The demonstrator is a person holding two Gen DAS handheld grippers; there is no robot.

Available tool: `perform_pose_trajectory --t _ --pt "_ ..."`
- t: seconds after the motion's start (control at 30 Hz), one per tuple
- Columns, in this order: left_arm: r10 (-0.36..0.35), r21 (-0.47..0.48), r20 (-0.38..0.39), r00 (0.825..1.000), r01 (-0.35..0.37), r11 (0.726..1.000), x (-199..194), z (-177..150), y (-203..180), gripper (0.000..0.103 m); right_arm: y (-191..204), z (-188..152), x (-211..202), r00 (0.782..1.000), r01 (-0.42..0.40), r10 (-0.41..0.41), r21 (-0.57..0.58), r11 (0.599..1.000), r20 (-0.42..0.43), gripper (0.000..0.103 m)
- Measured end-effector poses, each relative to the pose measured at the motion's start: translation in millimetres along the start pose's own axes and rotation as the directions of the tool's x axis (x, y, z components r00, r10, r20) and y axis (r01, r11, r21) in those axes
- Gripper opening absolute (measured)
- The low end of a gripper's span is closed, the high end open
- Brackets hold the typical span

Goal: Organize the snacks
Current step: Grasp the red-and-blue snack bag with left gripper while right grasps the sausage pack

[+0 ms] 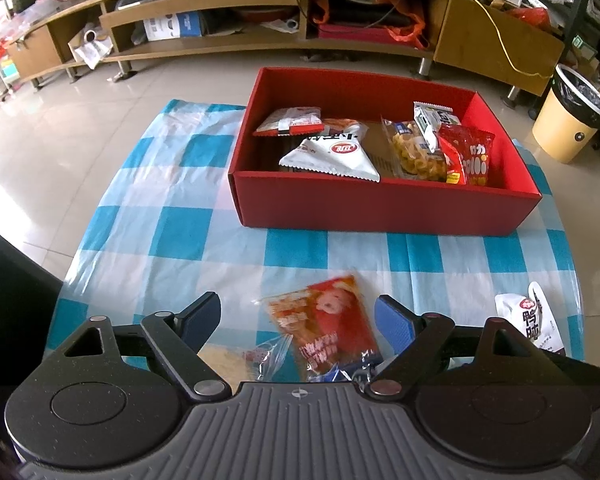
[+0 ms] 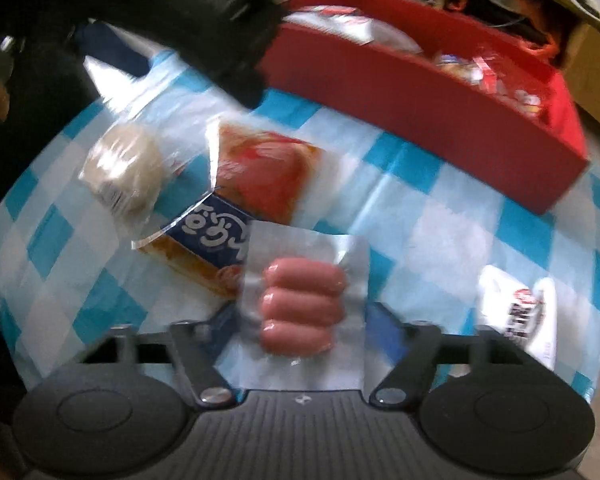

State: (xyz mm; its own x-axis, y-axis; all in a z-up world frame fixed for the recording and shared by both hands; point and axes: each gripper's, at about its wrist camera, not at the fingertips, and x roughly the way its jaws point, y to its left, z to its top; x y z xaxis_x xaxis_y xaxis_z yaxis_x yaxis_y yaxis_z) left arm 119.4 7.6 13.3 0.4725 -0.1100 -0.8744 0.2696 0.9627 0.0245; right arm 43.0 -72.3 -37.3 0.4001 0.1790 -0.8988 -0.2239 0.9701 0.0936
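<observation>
A red box (image 1: pixel 380 208) with several snack packs stands on the blue checked tablecloth (image 1: pixel 172 236); it also shows in the right wrist view (image 2: pixel 440 120). My left gripper (image 1: pixel 298 316) is open just above an orange-red snack pack (image 1: pixel 328 320). My right gripper (image 2: pixel 302 328) is shut on a clear pack of pink sausages (image 2: pixel 304 304) and holds it above the cloth. The orange-red pack (image 2: pixel 268 168), a blue-labelled pack (image 2: pixel 212 236) and a pale round bun pack (image 2: pixel 120 172) lie behind it. A white pack (image 2: pixel 520 312) lies at the right.
The white pack (image 1: pixel 536 316) lies near the table's right edge. A long wooden shelf unit (image 1: pixel 260 32) stands across the tiled floor. A yellow bin (image 1: pixel 568 120) stands at the right. The left gripper's dark body (image 2: pixel 204 12) crosses the upper left of the right wrist view.
</observation>
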Motion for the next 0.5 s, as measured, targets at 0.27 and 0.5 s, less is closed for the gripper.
perform_pose_trajectory --t 0.27,0.5 --pt "-0.001 0.033 -0.051 0.999 0.003 0.999 12.6 -5.3 -8.7 0.09 -15.1 -10.8 -21.7 1.0 0.005 -0.006 0.049 0.999 0.026 0.064" --pt "0.021 0.026 -0.126 0.992 -0.018 0.999 33.8 -16.4 -17.8 0.092 -41.2 -15.8 -32.9 0.998 0.04 -0.047 0.131 0.991 0.051 0.064"
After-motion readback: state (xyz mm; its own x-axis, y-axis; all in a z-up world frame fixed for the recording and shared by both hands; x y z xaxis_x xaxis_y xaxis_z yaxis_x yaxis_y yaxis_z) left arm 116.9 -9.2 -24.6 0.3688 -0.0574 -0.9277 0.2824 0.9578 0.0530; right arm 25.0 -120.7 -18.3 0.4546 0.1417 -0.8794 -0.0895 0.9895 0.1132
